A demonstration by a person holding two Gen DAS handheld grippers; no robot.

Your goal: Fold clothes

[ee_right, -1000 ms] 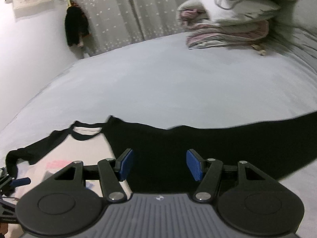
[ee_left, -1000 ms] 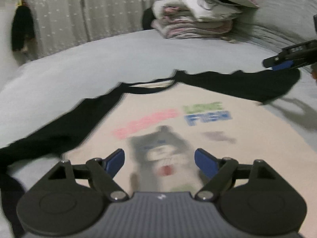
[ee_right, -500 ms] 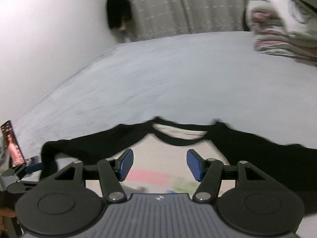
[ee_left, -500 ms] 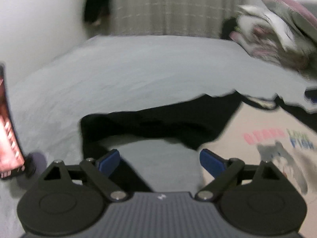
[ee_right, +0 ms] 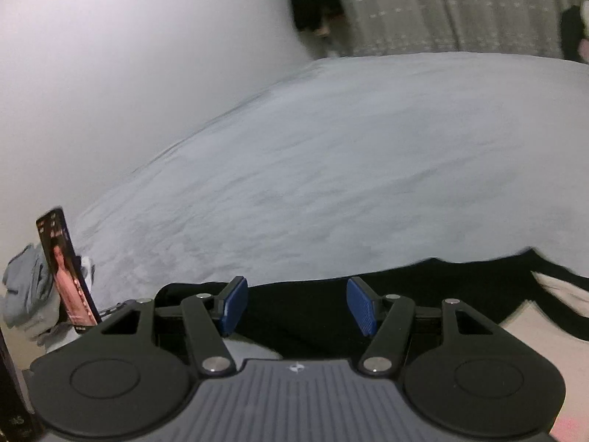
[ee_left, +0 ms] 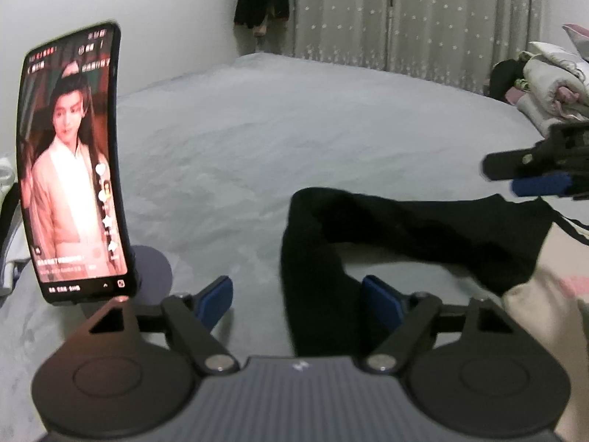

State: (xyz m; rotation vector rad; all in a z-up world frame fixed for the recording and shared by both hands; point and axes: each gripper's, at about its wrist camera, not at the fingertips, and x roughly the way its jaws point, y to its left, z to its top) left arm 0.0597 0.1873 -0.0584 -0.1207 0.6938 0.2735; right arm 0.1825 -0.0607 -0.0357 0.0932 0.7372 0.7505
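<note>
Two sets of blue-padded jaws stand apart over the same black sleeve (ee_left: 368, 228), and neither presses on cloth. The left gripper (ee_left: 296, 296) has its jaws closing, with the sleeve's folded end lying between and just past them — the sleeve doubles back on itself there, one limb running down toward the camera, the other stretching off to the right toward the shirt's body. The right gripper (ee_right: 293, 304) holds its jaws part-open above the same sleeve further along, nearer the shoulder and the collar. So the sleeve's long axis runs across both views, left to right, and the left gripper is the nearer one to its cuff end; my guess is that the sleeve gets picked up at these two spots and folded in over the chest.

The shirt (ee_left: 545, 294) is soft knit — cream body with a pink print at its edge, black sleeves and collar band, limp and lying flat. It rests on a bed (ee_left: 294, 129) with a pale grey, slightly nubbly cover. Just left of the left gripper a phone (ee_left: 70, 162) stands upright on a round stand, screen lit. Further back hang pale dotted curtains (ee_left: 423, 14), and a stack of folded bedding (ee_left: 548, 88) sits at the right.
</note>
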